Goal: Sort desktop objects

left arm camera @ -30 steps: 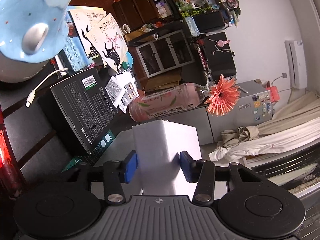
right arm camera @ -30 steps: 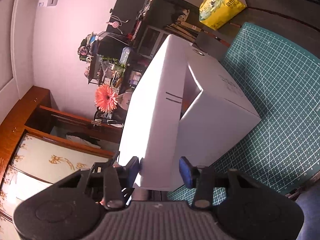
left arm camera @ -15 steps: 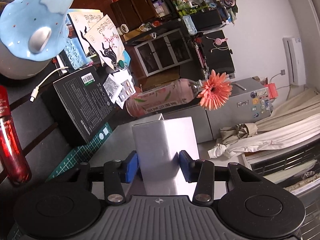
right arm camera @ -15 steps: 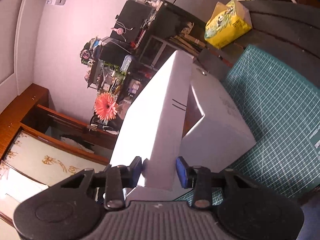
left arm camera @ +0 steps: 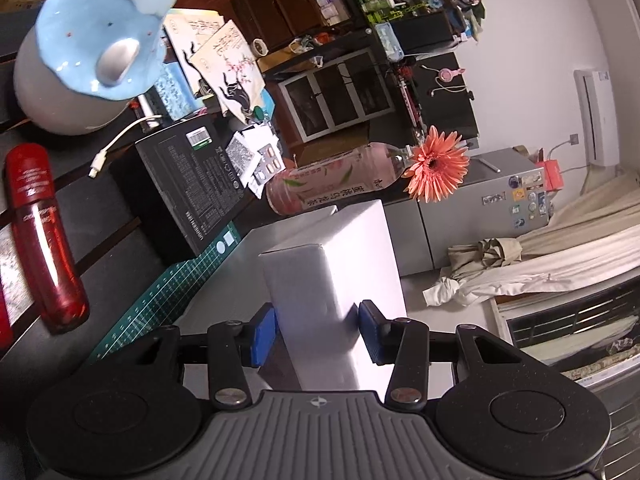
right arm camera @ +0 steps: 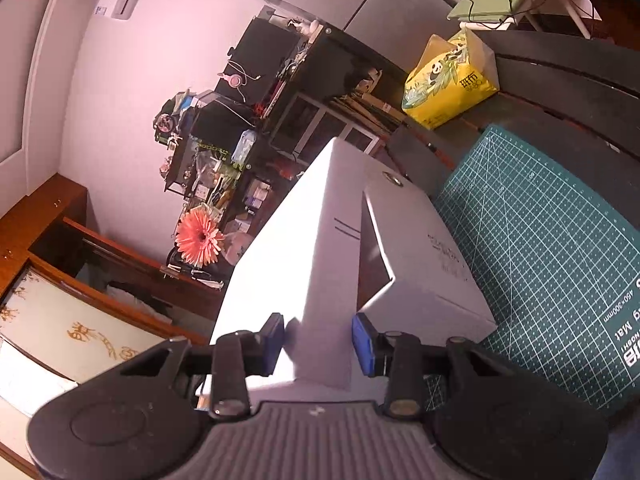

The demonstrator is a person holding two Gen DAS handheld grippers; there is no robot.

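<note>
Both tongs, left (left arm camera: 317,334) and right (right arm camera: 318,339), clamp the raised lid (right arm camera: 304,264) of the white box (right arm camera: 424,272) on opposite edges, apparently to open it evenly above the mat (right arm camera: 560,264).

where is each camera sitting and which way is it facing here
Left wrist: sits on the left claw, looking along its blue pads at the white box lid clamped between them; beyond are a black box and a red bottle. Only the claw shows.
Right wrist: sits on the right claw, gripping the same lid's other end, above the green cutting mat. Only the claw shows.
Shared: the lid and the orange flower.
</note>
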